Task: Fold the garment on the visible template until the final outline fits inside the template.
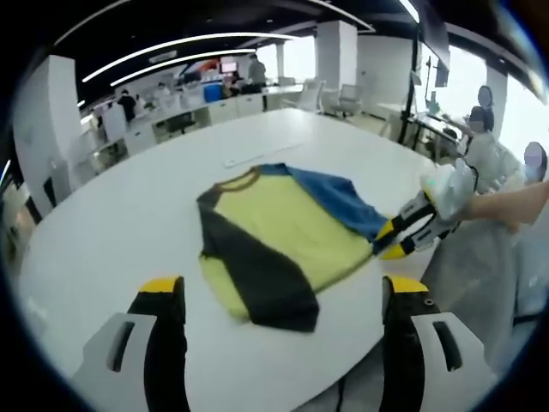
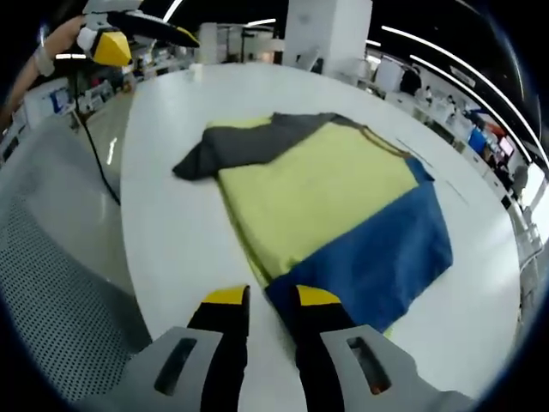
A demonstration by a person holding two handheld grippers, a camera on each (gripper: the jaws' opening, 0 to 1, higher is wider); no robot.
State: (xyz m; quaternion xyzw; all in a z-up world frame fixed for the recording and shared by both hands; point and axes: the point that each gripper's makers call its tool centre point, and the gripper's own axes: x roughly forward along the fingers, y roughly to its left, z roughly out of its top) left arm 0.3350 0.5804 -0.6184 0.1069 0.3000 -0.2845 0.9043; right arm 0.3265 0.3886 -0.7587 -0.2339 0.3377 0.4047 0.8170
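**Yellow shirt flat on the table, right jaws at its blue sleeve**

Yellow, dark grey and blue, the soft cloth T-shirt (image 1: 274, 245) lay spread on the broad white oval table (image 1: 129, 223), and you had both grippers near its edges. In the left gripper view, your left gripper (image 1: 287, 296) hung above the near table edge with its yellow-tipped black jaws spread wide apart and nothing between them; the shirt's dark grey sleeve (image 1: 257, 275) lay folded across the yellow body just ahead of it. Your right gripper (image 1: 401, 233) came in from the right of that view, its yellow tips touching the edge of the blue sleeve (image 1: 339, 197).

In the right gripper view, your right gripper (image 2: 270, 300) had its jaws drawn close together, with only a narrow gap left. The corner of the blue sleeve (image 2: 377, 249) sat right at the tips, against the right-hand jaw; whether cloth was actually pinched between them I could not tell. Your left gripper (image 2: 111, 45) showed far off at the top left of that view, clear of the shirt (image 2: 317, 189), with a black cable (image 2: 94, 146) trailing below it over the grey floor (image 2: 51, 257).
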